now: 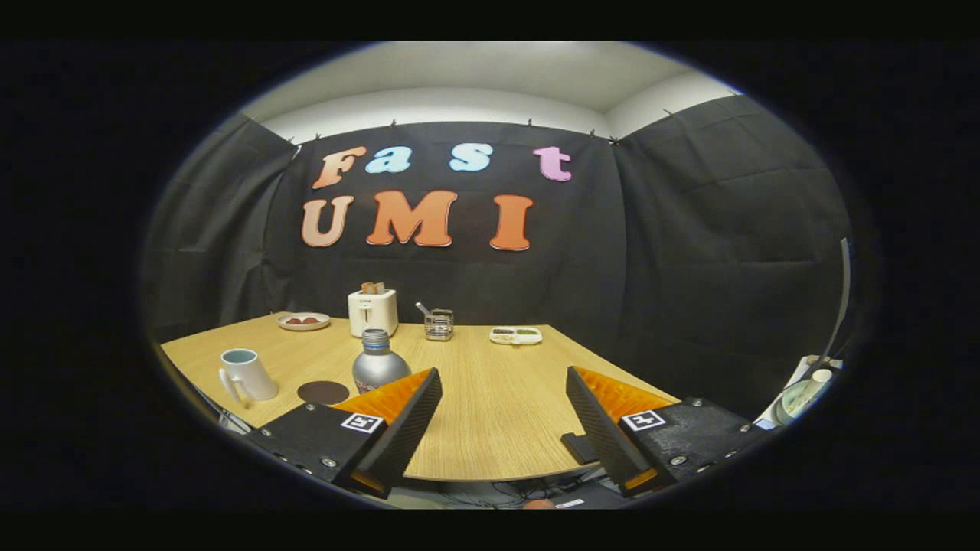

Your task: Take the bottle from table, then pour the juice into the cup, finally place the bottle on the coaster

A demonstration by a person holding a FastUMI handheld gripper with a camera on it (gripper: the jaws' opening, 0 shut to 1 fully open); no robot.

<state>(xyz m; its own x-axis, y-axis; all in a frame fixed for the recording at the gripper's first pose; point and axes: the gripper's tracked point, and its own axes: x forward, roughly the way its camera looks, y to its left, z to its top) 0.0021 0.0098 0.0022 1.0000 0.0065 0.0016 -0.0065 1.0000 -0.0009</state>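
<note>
Gripper (504, 383) fingers spread wide, holding nothing; the round silver metal bottle (378, 364) stands just beyond the left finger, dark round coaster (323, 392) and white mug (246, 375) further left. Nothing done yet.

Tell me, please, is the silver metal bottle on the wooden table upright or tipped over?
Upright: the silver metal bottle stands on its base on the wooden table, neck pointing up, beyond the open gripper's left finger.

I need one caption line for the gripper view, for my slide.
Open gripper hovers above the table; bottle just beyond one finger, beside coaster and cup.
</note>
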